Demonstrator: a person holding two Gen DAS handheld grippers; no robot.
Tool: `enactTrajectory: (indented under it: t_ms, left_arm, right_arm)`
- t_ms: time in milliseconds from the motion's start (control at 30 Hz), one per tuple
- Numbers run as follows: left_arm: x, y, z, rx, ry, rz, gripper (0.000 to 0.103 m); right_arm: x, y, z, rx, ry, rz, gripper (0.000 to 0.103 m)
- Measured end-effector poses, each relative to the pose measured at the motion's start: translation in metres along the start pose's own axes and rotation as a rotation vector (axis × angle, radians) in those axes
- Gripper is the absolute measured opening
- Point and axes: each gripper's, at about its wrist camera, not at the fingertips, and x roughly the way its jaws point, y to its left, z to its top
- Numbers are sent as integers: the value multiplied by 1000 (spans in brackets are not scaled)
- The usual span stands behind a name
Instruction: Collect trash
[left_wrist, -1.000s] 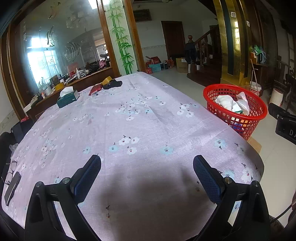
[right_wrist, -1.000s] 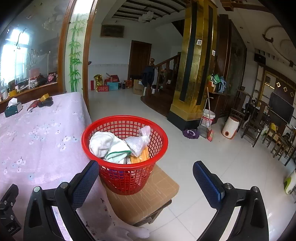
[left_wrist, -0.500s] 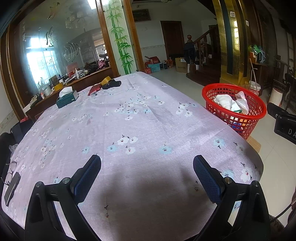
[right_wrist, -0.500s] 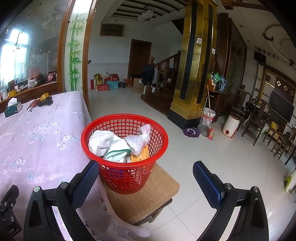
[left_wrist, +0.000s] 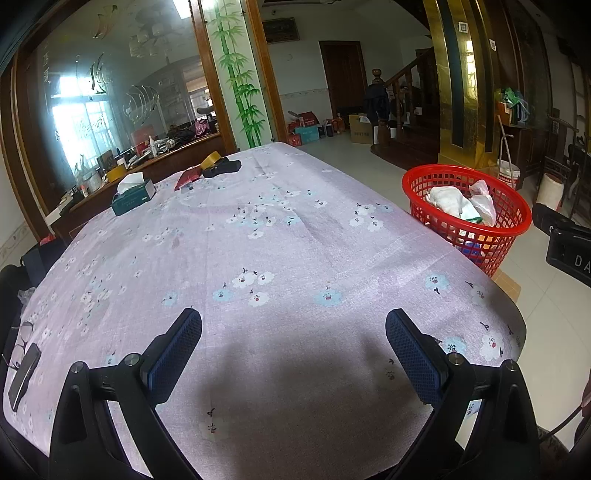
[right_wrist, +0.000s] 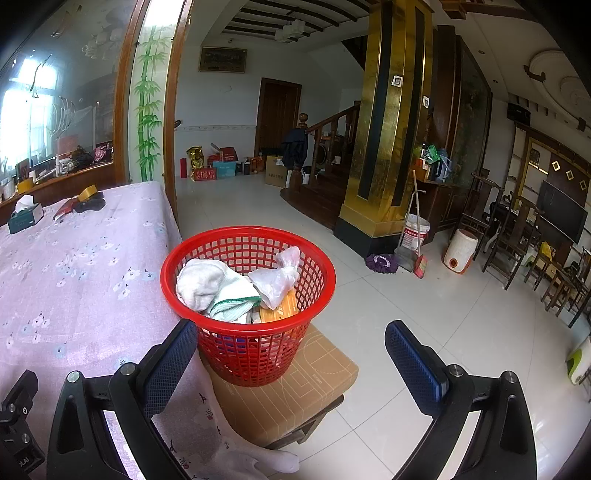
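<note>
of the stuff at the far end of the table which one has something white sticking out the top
The dark green tissue box, standing left of the rest, with a white tissue poking from its top. The red item, tape roll and black item show none.

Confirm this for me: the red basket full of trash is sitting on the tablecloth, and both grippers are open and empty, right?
Not quite. The red basket sits on a brown stool beside the table, as the right wrist view shows. The left gripper and right gripper are open and empty.

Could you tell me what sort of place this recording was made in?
Most likely a home's living and dining hall: a cloth-covered table, a wooden staircase, and a red basket holding collected trash.
</note>
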Motion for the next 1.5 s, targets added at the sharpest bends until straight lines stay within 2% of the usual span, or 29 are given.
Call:
enactTrajectory:
  t_ms: [767, 933, 1067, 1167, 1233, 1300, 1400, 1500]
  left_arm:
    - [1, 1, -3, -10, 3, -1, 99]
    - [7, 22, -2, -55, 30, -4, 99]
    - [18, 78, 0, -165, 65, 88, 99]
    - [31, 125, -2, -237, 138, 182, 99]
    - [42, 162, -8, -283, 179, 253, 99]
    - [50, 193, -15, -323, 208, 283, 99]
    - [64, 232, -27, -382, 268, 271, 99]
    - [82, 256, -36, -395, 334, 235, 99]
  right_arm:
    - [2, 4, -2, -6, 1, 6, 103]
    - [1, 17, 5, -21, -4, 40, 103]
    - [-4, 52, 19, -75, -7, 150, 103]
    - [-9, 97, 28, -153, -15, 240, 103]
    - [-6, 136, 31, -217, 35, 328, 103]
    - [2, 166, 32, -238, 100, 414, 103]
    - [17, 220, 30, -276, 212, 511, 103]
    - [40, 260, 22, -283, 299, 514, 103]
